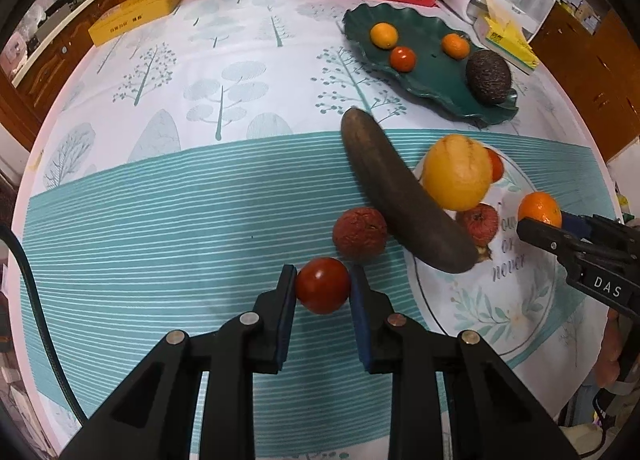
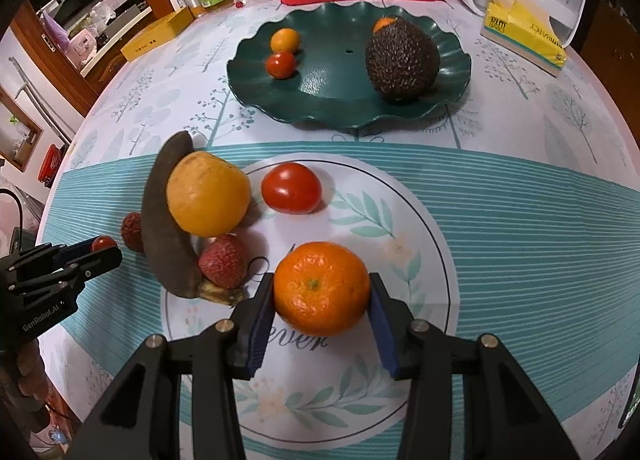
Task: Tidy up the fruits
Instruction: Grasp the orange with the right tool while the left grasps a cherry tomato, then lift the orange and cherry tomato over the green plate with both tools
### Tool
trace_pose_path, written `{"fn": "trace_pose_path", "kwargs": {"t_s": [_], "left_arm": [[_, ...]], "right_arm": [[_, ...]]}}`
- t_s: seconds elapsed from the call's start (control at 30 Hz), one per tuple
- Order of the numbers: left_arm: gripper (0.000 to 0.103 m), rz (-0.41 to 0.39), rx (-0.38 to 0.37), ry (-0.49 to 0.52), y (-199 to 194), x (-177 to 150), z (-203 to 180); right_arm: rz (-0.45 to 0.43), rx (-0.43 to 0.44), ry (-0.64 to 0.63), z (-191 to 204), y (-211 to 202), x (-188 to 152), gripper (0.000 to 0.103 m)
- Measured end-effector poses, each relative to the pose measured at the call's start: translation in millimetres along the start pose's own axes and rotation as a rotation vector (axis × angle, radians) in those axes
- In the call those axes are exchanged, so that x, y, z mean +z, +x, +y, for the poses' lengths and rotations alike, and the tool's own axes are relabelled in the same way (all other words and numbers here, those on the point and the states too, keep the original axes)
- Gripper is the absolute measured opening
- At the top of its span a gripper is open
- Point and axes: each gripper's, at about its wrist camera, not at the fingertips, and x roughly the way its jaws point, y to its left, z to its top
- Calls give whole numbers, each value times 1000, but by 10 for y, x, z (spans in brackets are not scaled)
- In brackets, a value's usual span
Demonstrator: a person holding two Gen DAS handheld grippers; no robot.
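In the left wrist view, the left hand-held gripper (image 1: 323, 287) is clamping a small red tomato (image 1: 323, 286) between its pads, low over the striped worktop (image 1: 160, 219). A wrinkled lychee (image 1: 360, 234) and a dark banana (image 1: 400, 191) are lying just beyond it, the banana leaning against a yellow fruit (image 1: 458, 171). Further back, the green dish (image 1: 436, 79) is already holding two small oranges, a small tomato and an avocado (image 1: 489, 75).

In the right wrist view, the right hand-held gripper (image 2: 322, 296) is squeezing a tangerine (image 2: 322, 288) over the printed round mat (image 2: 432, 244). A larger tomato (image 2: 291, 187) and a red lychee (image 2: 222, 266) are sitting on the mat.

Judging by this, the sorting is partly done: four fruits are in the dish, two are being gripped, and about five are waiting.
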Motion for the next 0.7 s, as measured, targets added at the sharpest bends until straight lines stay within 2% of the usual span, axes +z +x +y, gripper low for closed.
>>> {"fn": "trace_pose_path", "kwargs": {"t_s": [0.53, 0.7], "left_arm": [[24, -79, -72, 90, -635, -52, -315], [24, -129, -65, 138, -916, 129, -464]], "right_arm": [[-109, 14, 14, 165, -688, -205, 44], [-172, -22, -23, 186, -1041, -136, 45]]}}
